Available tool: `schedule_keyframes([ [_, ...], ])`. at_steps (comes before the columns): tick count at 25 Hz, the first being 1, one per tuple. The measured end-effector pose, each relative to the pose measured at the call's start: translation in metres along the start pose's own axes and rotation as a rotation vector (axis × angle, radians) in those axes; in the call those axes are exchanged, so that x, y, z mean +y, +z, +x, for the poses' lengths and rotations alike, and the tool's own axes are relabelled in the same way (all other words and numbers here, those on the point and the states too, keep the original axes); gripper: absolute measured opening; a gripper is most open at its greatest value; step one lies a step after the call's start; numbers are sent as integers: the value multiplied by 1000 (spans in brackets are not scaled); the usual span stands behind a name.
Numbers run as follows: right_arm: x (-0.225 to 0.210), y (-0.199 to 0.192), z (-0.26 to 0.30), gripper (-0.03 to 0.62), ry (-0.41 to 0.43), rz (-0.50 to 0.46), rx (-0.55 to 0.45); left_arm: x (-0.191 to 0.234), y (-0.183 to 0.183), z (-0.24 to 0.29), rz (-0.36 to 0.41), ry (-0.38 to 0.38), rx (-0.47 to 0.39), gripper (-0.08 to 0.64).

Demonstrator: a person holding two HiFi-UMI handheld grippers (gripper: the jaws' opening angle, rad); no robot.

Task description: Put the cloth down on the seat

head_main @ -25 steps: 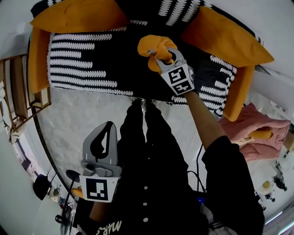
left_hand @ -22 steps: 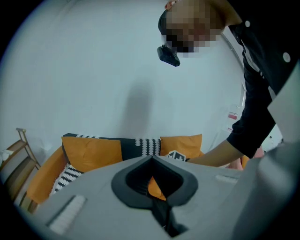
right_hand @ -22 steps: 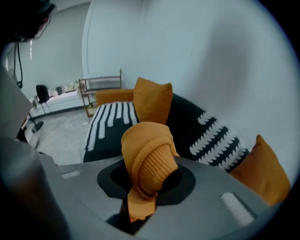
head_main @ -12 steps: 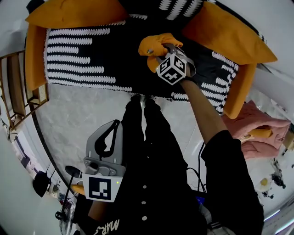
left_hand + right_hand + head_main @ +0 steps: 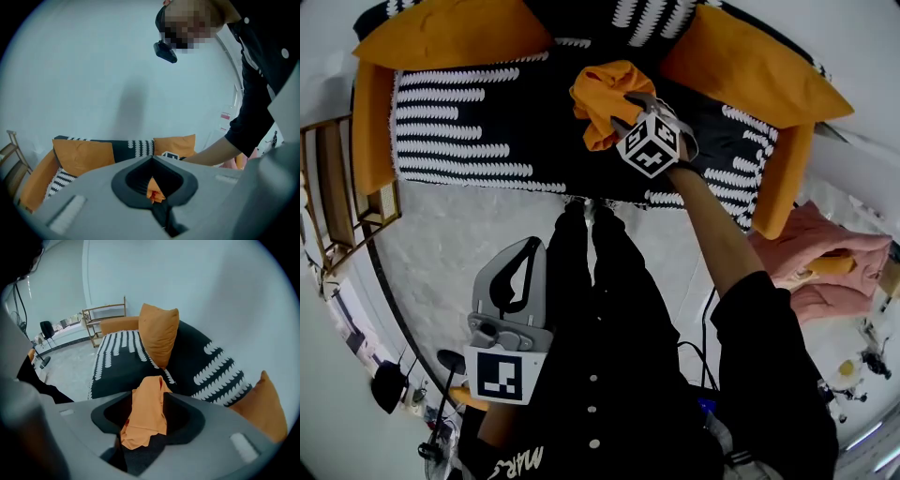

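Release step, by judgement. Right gripper over the black sofa seat with white scalloped stripes, pointing steeply down. Jaws wide apart, just opened. Crumpled orange cloth between them in the right gripper view: loose, not pinched by the pads, draped across the throat of the gripper. In the head view, cloth bunched over the right half of the seat, in front of the gap between the two big orange cushions at the back. Actual contact with the seat not readable from any view. Possibly hanging on one jaw; not certain.

Left gripper low beside the dark-clothed body, over grey floor, well apart from the sofa. Jaws together, nothing clamped. Orange speck in its jaw window only the distant cloth.

Progress: nearly done. Grip let go, cloth not yet confirmed lying free on the seat.

Next move, as estimate: draw the right gripper back and up with jaws wide, letting the fabric slide out and settle. Watch for snagging on a pad; small shake if so. No role for the left gripper.
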State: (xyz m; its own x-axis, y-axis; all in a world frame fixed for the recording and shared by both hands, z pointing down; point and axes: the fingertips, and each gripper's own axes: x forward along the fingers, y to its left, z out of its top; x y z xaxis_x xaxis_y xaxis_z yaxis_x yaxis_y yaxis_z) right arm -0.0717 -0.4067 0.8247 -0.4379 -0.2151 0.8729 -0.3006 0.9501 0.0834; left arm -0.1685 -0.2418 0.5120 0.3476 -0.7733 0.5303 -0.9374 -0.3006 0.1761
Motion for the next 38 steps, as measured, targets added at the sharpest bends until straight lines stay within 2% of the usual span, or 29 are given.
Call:
schedule_keyframes([
  [3,-3,18,-31,180,-36,31,-87,-3,8,-2,20,-1,-19,2],
  [5,-6,31,-58,127,-65,82,-161,-4,16,-2,35,5,-36,2],
  [7,-11,41,-89,104,-94,128,-219,-6,27,-4,49,7,-60,2],
  [12,-15,64,-170,28,-170,195,-345,-17,53,-7,80,-37,-128,2],
  [16,-17,82,-231,28,-214,227,-436,-20,72,-11,84,-60,-166,2],
  [20,-20,98,-292,28,-269,272,-558,-17,92,-15,56,-84,-220,2],
  [28,-26,104,-415,26,-391,421,-809,-8,135,-26,105,-72,-308,2],
  [38,-26,98,-521,26,-583,449,-1015,17,179,-52,165,-4,-433,2],
])
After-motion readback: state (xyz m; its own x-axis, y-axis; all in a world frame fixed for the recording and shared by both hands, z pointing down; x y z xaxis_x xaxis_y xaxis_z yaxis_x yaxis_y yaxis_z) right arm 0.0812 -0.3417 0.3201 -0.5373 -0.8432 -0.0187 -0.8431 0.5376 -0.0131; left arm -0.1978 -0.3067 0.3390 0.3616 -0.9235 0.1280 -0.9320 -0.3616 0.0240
